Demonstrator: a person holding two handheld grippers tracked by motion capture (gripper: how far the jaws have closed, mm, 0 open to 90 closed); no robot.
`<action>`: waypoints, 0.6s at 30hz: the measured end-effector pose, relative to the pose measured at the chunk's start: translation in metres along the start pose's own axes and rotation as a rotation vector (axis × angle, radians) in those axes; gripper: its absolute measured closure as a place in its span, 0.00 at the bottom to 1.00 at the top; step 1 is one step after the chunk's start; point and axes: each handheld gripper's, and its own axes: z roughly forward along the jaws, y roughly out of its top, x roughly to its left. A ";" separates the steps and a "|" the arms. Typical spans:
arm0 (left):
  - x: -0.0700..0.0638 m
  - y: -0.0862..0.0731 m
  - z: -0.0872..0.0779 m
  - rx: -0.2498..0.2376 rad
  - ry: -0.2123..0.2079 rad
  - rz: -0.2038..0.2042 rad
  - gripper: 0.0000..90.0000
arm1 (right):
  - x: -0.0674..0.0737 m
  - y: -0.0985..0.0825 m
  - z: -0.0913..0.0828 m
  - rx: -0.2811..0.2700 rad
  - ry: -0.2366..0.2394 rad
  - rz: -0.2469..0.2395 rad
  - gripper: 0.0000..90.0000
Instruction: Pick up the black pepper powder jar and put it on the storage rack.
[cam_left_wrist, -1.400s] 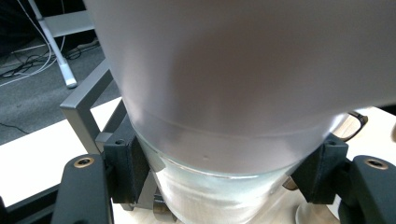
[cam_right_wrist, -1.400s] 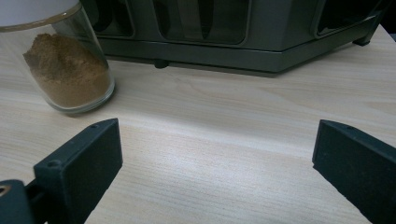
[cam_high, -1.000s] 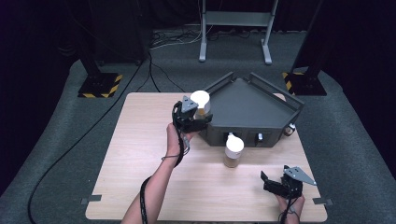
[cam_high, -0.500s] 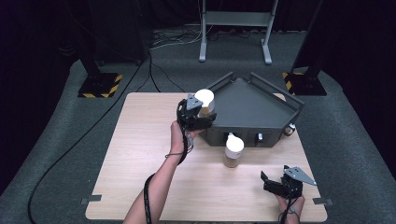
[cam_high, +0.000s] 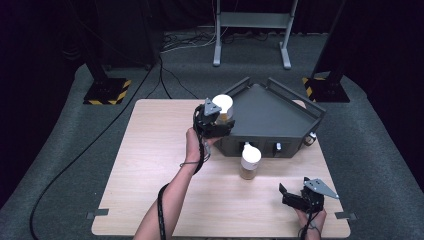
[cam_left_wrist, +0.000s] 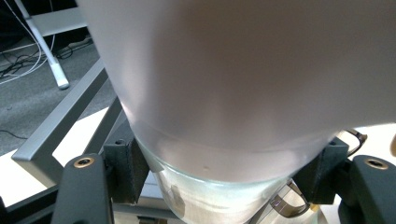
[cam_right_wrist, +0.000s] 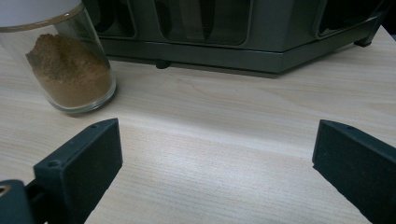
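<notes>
Left tool (cam_high: 216, 121) clamped on white-capped jar (cam_high: 222, 106), held above desk (cam_high: 150, 165) at rack's (cam_high: 270, 120) left corner. Right tool (cam_high: 300, 196) jaws apart, near desk's front edge. Second jar (cam_high: 249, 161), brown powder inside, upright before rack.

The tabletop (cam_high: 150, 165) is showing pale wood grain. The rack (cam_high: 270, 117) on it is looking dark grey. The jar (cam_high: 249, 161) standing in front of the rack is wearing a white lid over clear glass, with brown powder showing inside. Another jar (cam_high: 222, 106), at the left claw (cam_high: 216, 124), is showing a white lid too. Both claws are looking black, the right claw (cam_high: 292, 196) included. Yellow-and-black stripes are marking the stand bases (cam_high: 107, 91) on the grey carpet (cam_high: 60, 150).
</notes>
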 end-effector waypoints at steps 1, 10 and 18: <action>0.000 0.001 0.001 0.000 -0.001 0.001 0.34 | 0.000 0.000 0.000 0.000 0.001 0.001 0.01; -0.003 0.007 0.010 0.013 -0.008 0.013 0.34 | 0.000 0.000 0.000 -0.002 0.000 -0.001 0.01; -0.005 0.009 0.015 0.019 -0.011 0.019 0.34 | 0.000 -0.001 0.000 -0.003 0.001 -0.001 0.01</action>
